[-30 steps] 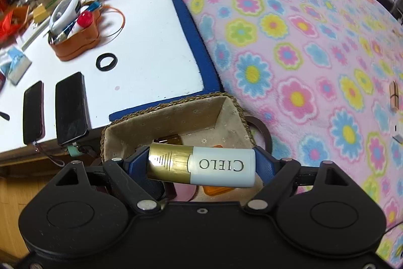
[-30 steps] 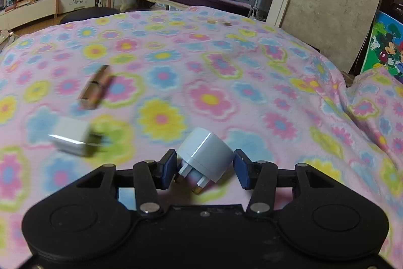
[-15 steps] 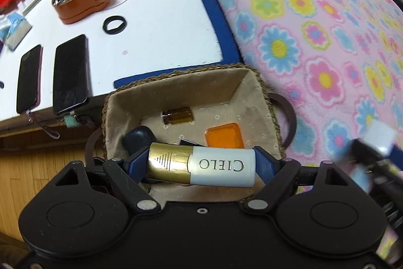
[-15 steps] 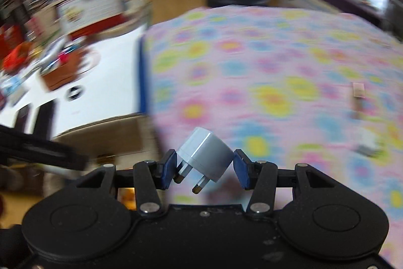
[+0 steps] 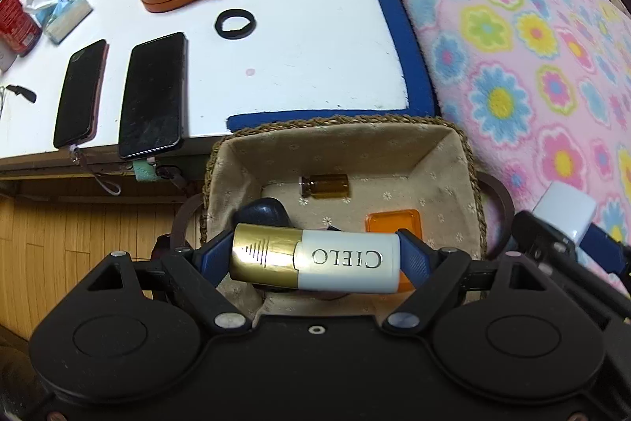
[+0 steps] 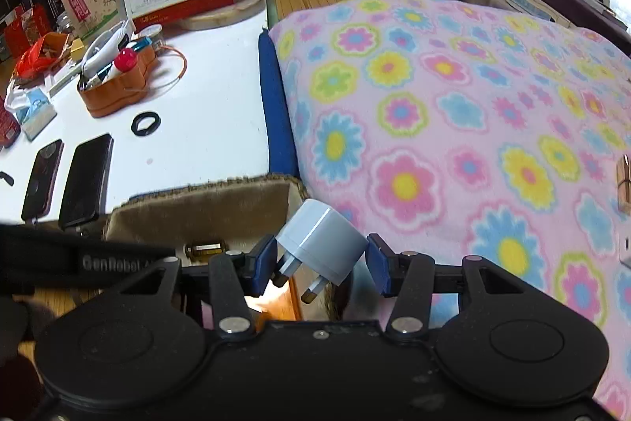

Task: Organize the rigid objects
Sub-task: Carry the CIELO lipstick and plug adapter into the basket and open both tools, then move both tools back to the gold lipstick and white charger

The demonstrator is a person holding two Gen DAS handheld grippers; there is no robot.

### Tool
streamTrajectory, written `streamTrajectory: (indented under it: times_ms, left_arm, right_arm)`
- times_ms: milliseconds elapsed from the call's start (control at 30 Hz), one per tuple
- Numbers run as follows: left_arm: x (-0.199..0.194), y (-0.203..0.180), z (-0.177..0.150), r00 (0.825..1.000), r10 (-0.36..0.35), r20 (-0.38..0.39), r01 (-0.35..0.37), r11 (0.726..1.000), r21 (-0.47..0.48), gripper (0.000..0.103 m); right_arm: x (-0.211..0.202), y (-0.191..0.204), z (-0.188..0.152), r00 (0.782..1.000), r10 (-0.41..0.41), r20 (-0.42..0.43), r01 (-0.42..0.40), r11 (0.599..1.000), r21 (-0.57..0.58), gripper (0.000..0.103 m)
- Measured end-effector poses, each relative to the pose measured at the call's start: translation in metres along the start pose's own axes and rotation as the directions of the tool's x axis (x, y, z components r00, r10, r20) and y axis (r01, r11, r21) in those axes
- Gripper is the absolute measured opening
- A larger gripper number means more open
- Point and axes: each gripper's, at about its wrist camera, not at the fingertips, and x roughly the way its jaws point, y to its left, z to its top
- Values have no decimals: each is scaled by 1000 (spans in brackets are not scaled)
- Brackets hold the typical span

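Our left tongs clamp the smooth, stiff tube endwise over the basket; our right tongs clamp the light plug.

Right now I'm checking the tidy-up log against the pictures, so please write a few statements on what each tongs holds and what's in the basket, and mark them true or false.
1. The left tongs grip a gold and white tube over the basket. True.
2. The basket is empty. False: it holds a small brown bottle, an orange block and a dark item.
3. The right tongs hold a white plug. True.
4. Two phones lie on the flowered blanket. False: they lie on the white table.
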Motion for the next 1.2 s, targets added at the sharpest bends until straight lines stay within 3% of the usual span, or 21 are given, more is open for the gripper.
streamTrajectory:
  times_ms: [233,367,1200]
  left_arm:
    - [8,13,4,999,23,-33,-25,997,-67,81]
    - [10,19,5,999,21,-38,-24,995,-92,82]
    - [15,-3,-1,997,59,-57,-58,998,15,84]
  right_arm:
    - [18,14,15,1000,11,-8,-11,1000,1,50]
    - [19,16,16,1000,22,-4,-22,1000,10,55]
    - [4,-25,-15,999,7,-43,-4,998,68,63]
